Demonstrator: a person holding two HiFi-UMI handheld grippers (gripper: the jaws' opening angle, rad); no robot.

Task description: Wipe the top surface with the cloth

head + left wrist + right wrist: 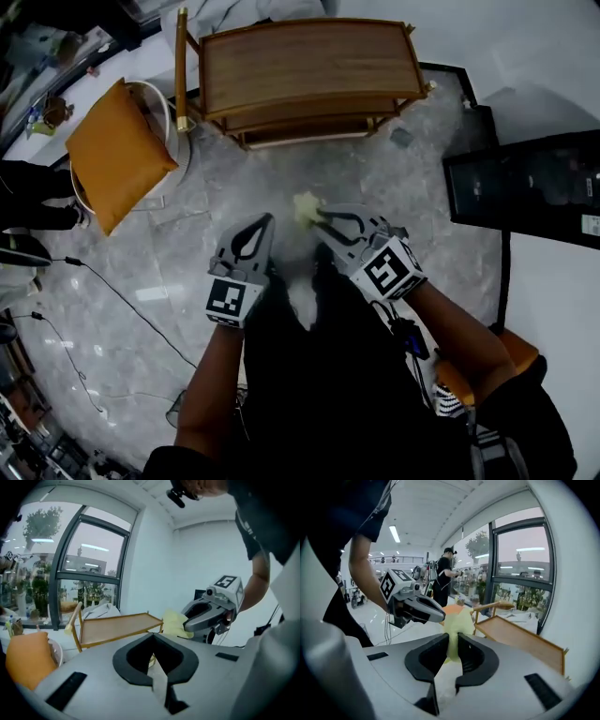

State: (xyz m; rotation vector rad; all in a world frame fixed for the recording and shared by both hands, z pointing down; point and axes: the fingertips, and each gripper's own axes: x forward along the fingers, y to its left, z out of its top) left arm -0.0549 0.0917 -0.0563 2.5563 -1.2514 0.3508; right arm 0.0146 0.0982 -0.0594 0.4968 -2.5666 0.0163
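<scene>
Item: cloth (306,206), pale yellow, a small bunch; held in the air over the marble floor (187,234), well short of the wooden cart (305,75) and not touching it.
Right gripper (321,218): clamped on the cloth; a fold runs between its pads and the rest bunches past the tips.
Left gripper (267,221): jaws closed tip to tip, nothing in them; just beside the other gripper, apart from the cloth.
Top surface (520,639): bare wood tray with a raised rim and a rail at one end; wiping not yet begun.
Step, as judged: bringing the cloth to the cart.
Risk one: only a thin fold is gripped, so dragging it on the wood may pull the cloth free.
Risk two: a low approach may snag cloth or jaw tips on the rim.
Risk three: a hard push may shift the cart, with nothing steadying it.
Head view only: the gap between cloth and cart; orange cushion (117,150); cable (122,300) on the floor.
Right gripper view only: the fold between the pads; a person (443,573) by the windows.
Left gripper view only: its own closed jaws; the cloth's bulk ahead of the neighbouring tips.
</scene>
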